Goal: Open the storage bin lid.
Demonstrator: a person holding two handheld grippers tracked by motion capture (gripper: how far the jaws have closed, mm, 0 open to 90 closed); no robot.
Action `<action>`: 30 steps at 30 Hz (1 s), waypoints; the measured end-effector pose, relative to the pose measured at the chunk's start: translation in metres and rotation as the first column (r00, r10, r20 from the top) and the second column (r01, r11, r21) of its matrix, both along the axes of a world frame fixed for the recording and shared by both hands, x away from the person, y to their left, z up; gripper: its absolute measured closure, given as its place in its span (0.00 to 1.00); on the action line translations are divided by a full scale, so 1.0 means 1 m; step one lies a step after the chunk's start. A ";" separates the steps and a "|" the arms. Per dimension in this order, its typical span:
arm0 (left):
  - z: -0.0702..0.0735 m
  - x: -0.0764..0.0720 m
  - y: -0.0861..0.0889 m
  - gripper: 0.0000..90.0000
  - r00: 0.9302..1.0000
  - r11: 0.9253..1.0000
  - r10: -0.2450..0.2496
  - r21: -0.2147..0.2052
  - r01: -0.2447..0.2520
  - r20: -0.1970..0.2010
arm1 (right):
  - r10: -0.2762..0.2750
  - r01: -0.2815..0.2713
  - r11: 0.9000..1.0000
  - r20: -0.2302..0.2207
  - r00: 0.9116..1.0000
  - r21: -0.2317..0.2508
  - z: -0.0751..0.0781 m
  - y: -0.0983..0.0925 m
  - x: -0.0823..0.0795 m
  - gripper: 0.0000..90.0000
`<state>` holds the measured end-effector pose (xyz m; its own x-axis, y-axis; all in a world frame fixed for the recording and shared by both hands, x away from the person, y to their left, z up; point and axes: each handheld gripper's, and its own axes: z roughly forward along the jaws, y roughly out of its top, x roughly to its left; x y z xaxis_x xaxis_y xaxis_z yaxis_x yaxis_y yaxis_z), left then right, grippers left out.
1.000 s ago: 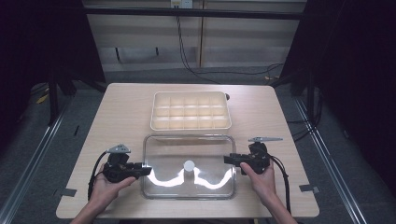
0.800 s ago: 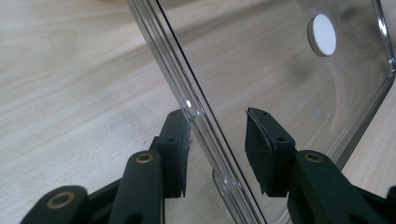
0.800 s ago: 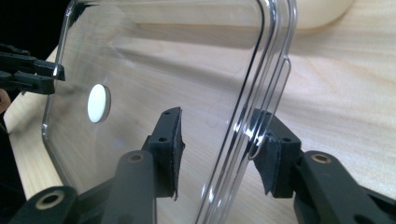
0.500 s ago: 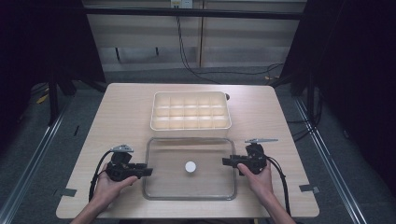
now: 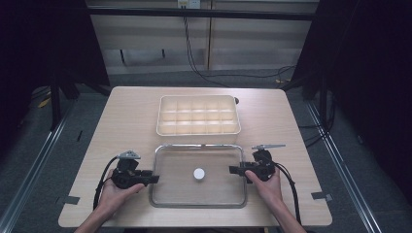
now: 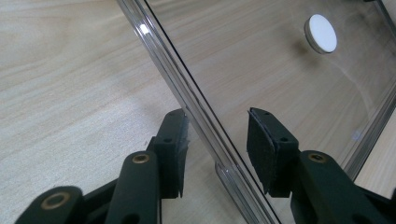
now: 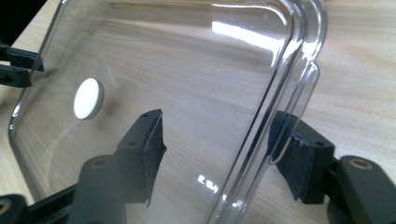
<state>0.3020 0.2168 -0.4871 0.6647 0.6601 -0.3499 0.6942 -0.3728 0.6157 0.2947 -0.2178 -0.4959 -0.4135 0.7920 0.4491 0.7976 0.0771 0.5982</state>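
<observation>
A clear plastic lid (image 5: 214,158) with a white round knob (image 5: 199,174) lies flat on the table's near half. My left gripper (image 5: 153,178) is at the lid's left edge. In the left gripper view it (image 6: 217,121) is open, its jaws straddling the lid's rim (image 6: 187,98), with the knob (image 6: 322,32) farther off. My right gripper (image 5: 233,170) is at the right edge. The right gripper view shows it (image 7: 218,121) open too, one jaw over the lid (image 7: 187,70) and the other outside the rim. The knob (image 7: 88,98) and the left gripper's tips (image 7: 14,65) lie beyond.
A cream box (image 5: 198,115) divided into several compartments stands just behind the lid. The wooden table (image 5: 126,126) has bare room to the left and right of both. Dark floor and cables surround the table.
A second ago the lid showed bright glare and sat slightly higher; it now lies flat without glare. Both grippers have stayed at its side edges.
</observation>
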 end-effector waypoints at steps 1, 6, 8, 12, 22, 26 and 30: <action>0.000 0.000 0.000 0.64 1.000 1.000 -0.001 0.004 0.001 0.000 | -0.003 0.003 1.000 -0.003 1.000 -0.002 -0.001 0.000 0.000 0.39; -0.003 0.001 -0.001 0.60 1.000 1.000 0.010 0.023 -0.010 -0.006 | -0.018 0.019 0.999 0.012 1.000 -0.049 0.001 0.000 0.000 0.38; -0.004 0.002 0.000 0.57 1.000 0.999 0.021 0.035 -0.020 -0.010 | -0.021 0.022 0.999 0.011 1.000 -0.043 0.002 -0.001 -0.001 0.38; -0.001 0.002 0.003 0.53 1.000 1.000 0.024 0.015 -0.024 0.013 | -0.011 0.011 1.000 0.044 0.999 0.002 0.005 -0.003 -0.002 0.39; 0.019 -0.007 0.001 0.43 0.997 1.000 0.013 -0.021 -0.011 0.080 | 0.018 -0.023 0.999 0.125 0.992 0.040 0.023 -0.010 -0.011 0.34; 0.033 -0.021 0.001 0.41 0.991 0.999 0.004 -0.042 0.002 0.135 | 0.053 -0.058 0.998 0.190 0.980 0.018 0.037 -0.013 -0.025 0.33; 0.041 -0.031 0.006 0.39 0.983 0.999 0.007 -0.039 0.000 0.185 | 0.040 -0.043 0.999 0.244 0.969 0.008 0.047 -0.020 -0.041 0.31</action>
<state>0.2707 0.2230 -0.4462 0.7182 0.6509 -0.2462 0.5681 -0.3442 0.7475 0.2542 -0.2374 -0.4487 -0.5439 0.7668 0.3407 0.6241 0.0982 0.7752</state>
